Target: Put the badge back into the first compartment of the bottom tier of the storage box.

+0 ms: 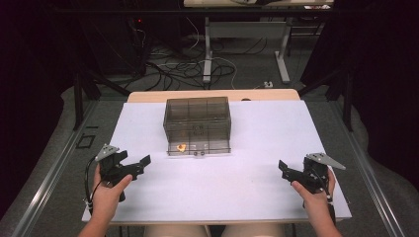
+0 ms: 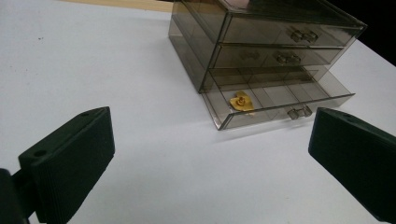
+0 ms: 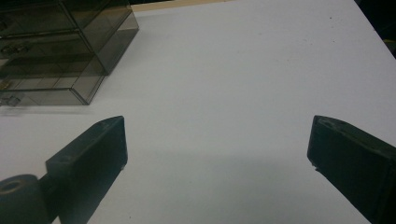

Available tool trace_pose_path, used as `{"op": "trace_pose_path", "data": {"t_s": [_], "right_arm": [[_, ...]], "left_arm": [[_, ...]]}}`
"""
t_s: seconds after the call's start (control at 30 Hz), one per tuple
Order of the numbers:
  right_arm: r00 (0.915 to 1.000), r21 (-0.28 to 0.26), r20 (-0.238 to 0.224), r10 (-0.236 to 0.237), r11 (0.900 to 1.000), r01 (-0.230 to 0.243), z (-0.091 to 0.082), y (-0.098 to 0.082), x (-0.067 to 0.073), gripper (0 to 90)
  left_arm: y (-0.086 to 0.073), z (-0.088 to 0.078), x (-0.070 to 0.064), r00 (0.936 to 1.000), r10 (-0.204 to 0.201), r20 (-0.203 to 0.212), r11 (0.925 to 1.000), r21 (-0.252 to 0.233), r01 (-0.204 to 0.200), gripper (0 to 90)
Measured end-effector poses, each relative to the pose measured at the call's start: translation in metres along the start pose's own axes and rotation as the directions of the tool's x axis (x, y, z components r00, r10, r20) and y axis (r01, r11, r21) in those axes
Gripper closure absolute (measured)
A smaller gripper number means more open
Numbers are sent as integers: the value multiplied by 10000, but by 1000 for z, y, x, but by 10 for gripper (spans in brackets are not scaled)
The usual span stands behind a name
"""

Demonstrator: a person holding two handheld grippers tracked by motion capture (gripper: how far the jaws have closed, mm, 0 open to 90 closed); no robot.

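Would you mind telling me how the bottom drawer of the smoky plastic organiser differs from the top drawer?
The bottom drawer is pulled partway out of the organiser, while the top drawer sits pushed in, flush with the front. The bottom drawer holds a small yellow piece in its left compartment; no such item can be made out in the top drawer. Both are smoky see-through plastic with a small clear handle at the front.

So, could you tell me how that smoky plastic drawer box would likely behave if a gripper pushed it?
The drawer box looks like thin clear plastic, so it is probably light and may slide on the smooth white table. Its bottom drawer stands pulled out, so a push there would likely close it first.
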State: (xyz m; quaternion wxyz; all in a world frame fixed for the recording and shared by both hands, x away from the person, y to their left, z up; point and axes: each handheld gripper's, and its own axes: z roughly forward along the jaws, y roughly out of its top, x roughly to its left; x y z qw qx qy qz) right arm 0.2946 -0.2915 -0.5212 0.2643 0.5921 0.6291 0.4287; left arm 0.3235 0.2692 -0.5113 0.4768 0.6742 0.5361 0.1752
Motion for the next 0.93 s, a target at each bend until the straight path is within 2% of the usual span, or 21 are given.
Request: {"op": "trace_pose_path", "data": {"t_s": [0.13, 0.4, 0.63, 0.93], "right_arm": [[10000, -183, 6, -11, 9998, 11, 2, 0, 0, 44], [10000, 31, -63, -72, 10000, 72, 2, -1, 0, 45], [10000, 118, -65, -8, 9999, 9, 3, -2, 1, 45], [10000, 179, -8, -35, 9998, 35, 6, -3, -3, 44]], "left_arm": [[-3, 1, 5, 9999, -105, -14, 9999, -26, 105, 7], [-6, 2, 14, 10000, 42, 14, 9999, 116, -42, 8], [-8, 5, 22, 9995, 20, -327, 9992, 408, -6, 16], [-9, 6, 22, 9991, 34, -421, 9996, 298, -21, 16]]}}
